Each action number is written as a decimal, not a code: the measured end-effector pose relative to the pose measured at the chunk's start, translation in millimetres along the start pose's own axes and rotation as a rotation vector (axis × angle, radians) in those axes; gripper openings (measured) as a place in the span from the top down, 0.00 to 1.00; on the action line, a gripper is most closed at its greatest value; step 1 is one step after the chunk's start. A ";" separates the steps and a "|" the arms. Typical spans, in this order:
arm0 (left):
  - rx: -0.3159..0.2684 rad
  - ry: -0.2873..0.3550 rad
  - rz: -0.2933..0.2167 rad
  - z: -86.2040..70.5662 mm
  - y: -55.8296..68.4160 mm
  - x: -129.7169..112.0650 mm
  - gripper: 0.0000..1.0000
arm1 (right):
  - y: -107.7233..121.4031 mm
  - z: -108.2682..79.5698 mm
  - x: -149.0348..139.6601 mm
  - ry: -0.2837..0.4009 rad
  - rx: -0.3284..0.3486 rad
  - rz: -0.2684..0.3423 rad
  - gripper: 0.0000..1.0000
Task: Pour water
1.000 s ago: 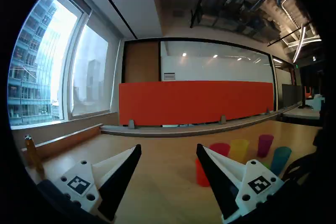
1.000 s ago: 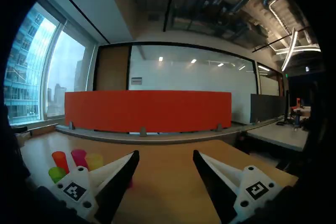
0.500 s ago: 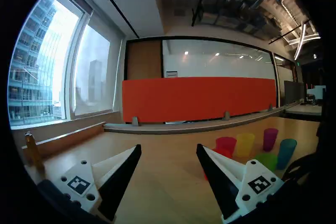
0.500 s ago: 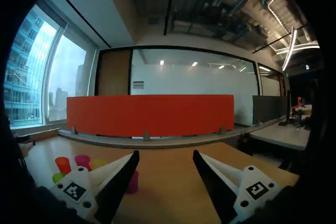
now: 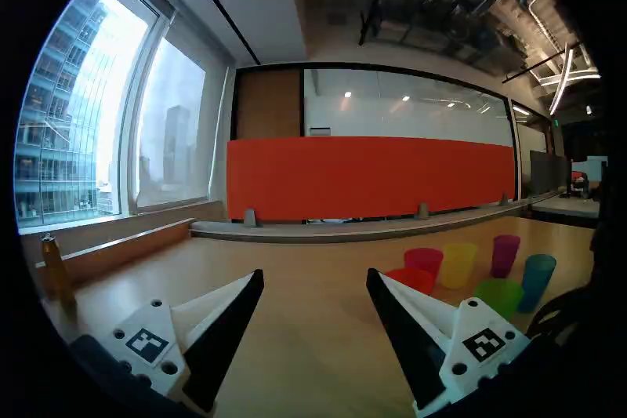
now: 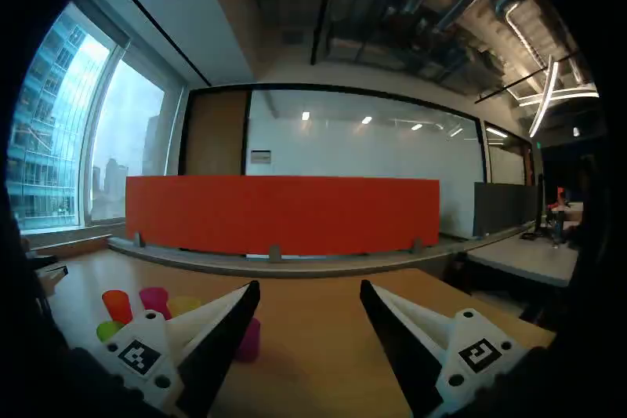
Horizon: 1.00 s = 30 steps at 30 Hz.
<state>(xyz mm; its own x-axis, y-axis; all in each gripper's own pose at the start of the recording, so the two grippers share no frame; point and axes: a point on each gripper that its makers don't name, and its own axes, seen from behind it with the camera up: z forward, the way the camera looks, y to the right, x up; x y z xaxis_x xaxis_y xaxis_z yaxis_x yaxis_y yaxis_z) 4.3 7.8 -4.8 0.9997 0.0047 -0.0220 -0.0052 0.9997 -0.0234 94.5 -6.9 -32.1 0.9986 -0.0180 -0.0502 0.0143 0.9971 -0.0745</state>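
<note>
Left claw: my left claw is released, its two fingers spread wide with nothing between them, and it hangs over the wooden table.
Right claw: my right claw is released as well, its jaws apart and empty over the same table.
Cups, left gripper view: six cups stand in a loose cluster on the table, ahead of my left claw and off to its right, and I touch none of them.
Nearest to left claw: the red cup stands just past the tip of my right-hand finger, which hides its lower part.
Back row: the pink cup, the yellow cup and the magenta cup stand side by side, close together.
Front right: the green cup stands near the teal cup, both beside my finger's white body.
Cups, right gripper view: they lie to my right claw's left. The red cup, pink cup, yellow cup and green cup show behind my left-hand finger.
Nearest to right claw: the magenta cup peeks out at that finger's inner edge, mostly covered by it.
Water: I cannot tell whether any cup holds water.
Left edge: an amber bottle stands upright by the window ledge, well apart from the cups.
Far side: an orange partition runs along the table's back edge.
Windows: tall windows line the wall to the left.
</note>
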 end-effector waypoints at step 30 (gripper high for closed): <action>0.001 -0.022 -0.006 3.8 -2.2 -5.1 0.02 | 2.3 -4.4 3.9 0.030 0.028 -0.010 0.01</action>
<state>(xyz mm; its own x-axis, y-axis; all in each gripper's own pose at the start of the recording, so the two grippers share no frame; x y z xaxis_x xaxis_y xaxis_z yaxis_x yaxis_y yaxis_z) -0.7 5.6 -0.9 1.0000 -0.0008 -0.0002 0.0008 0.9997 -0.0228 98.2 -5.0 -36.9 0.9964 -0.0294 -0.0795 0.0257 0.9985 -0.0476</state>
